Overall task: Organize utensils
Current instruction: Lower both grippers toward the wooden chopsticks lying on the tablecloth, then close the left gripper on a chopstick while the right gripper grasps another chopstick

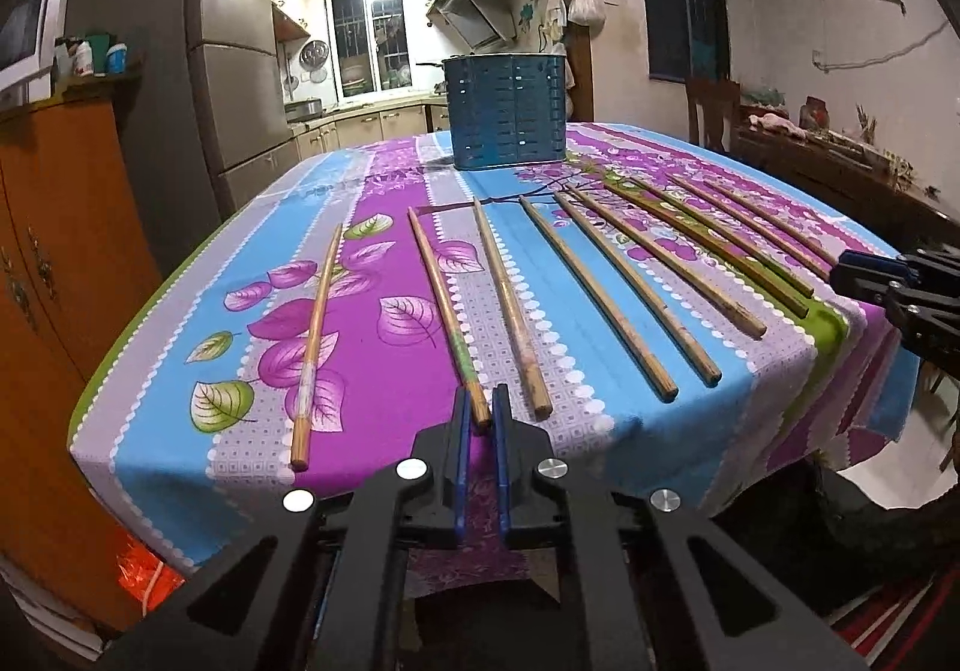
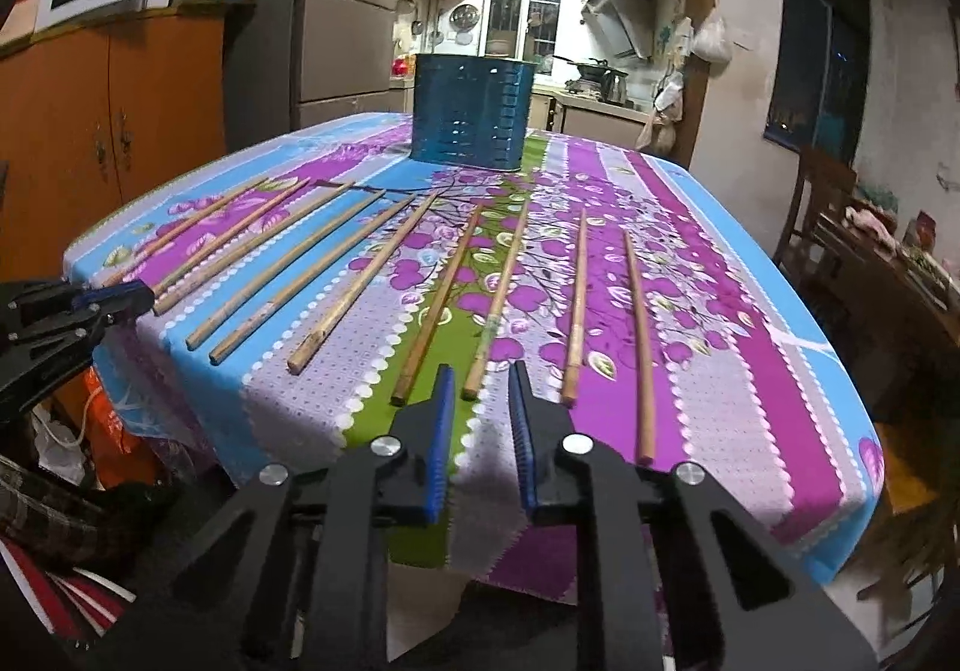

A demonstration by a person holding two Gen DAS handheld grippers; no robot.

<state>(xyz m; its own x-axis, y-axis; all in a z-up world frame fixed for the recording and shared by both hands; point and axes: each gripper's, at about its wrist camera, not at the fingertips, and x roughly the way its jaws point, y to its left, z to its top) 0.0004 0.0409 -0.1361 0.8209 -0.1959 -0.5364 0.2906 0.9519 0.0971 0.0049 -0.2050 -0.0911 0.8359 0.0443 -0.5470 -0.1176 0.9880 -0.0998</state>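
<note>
Ten chopsticks [image 2: 360, 275] fanned across counter [image 2: 750, 347], blue slotted holder [image 2: 471, 113] behind. Left gripper [image 1: 480, 407] fingers narrowly apart, straddling one chopstick end [image 1: 477, 410]; right gripper [image 2: 480, 389] open, empty. Next, likely: clamp, lift, drop into holder.

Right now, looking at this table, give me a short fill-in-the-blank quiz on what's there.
1. The chopsticks lie flat on the ____ tablecloth.
2. The slotted holder at the far end is ____ in colour.
3. The left gripper brackets the near end of one ____.

Missing words: floral; blue; chopstick
</note>
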